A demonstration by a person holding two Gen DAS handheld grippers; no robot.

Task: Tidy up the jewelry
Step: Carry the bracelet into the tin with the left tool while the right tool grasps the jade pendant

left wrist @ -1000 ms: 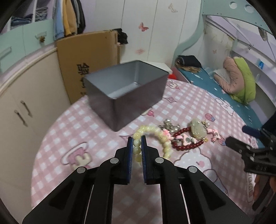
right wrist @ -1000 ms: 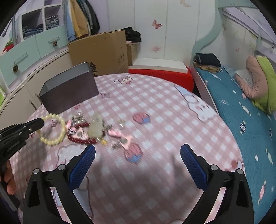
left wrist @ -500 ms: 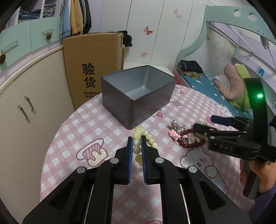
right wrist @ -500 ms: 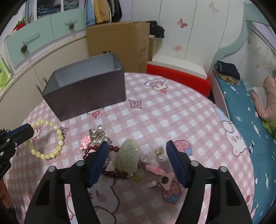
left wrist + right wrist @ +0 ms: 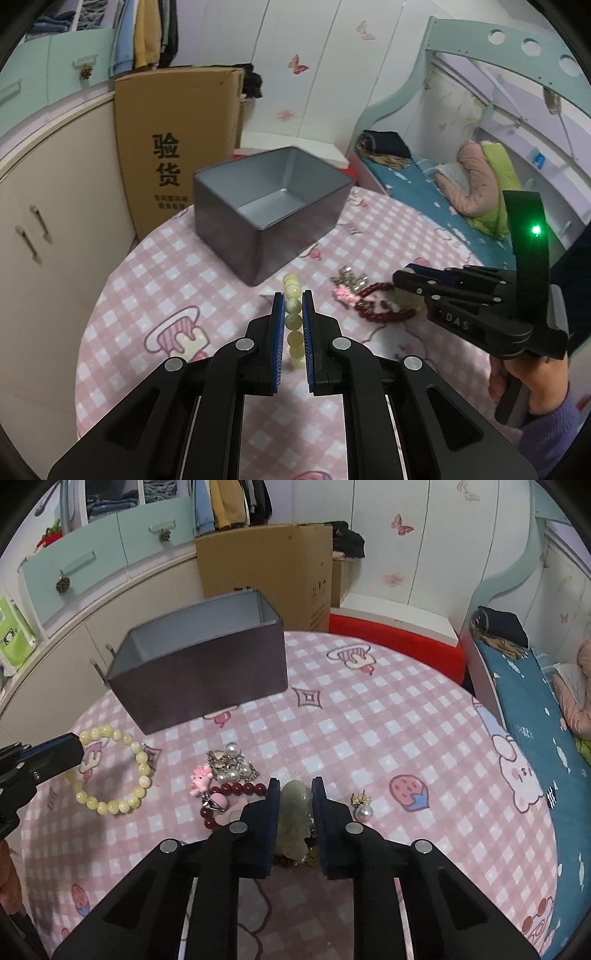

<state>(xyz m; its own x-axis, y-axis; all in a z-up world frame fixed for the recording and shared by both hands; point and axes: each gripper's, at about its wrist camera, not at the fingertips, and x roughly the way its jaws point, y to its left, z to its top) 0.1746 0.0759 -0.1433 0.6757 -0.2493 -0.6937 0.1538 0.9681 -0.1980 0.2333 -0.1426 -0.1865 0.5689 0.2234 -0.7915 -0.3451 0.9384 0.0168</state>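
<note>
My left gripper is shut on a pale yellow bead bracelet and holds it above the pink checked table, short of the open grey tin box. The bracelet also shows in the right wrist view, hanging from the left gripper. My right gripper is closed around a pale green jade pendant that lies on the table among a dark red bead bracelet, a pink charm and a pearl cluster. The tin stands behind the pile.
A pearl earring lies right of the right gripper. A cardboard box and cabinets stand behind the table's far-left edge. A bed lies to the right. The table edge curves at left.
My right gripper has moved down over the jewelry pile and narrowed its jaws around the jade pendant. My left gripper has lifted the yellow bracelet, which now hangs edge-on between its pads.
</note>
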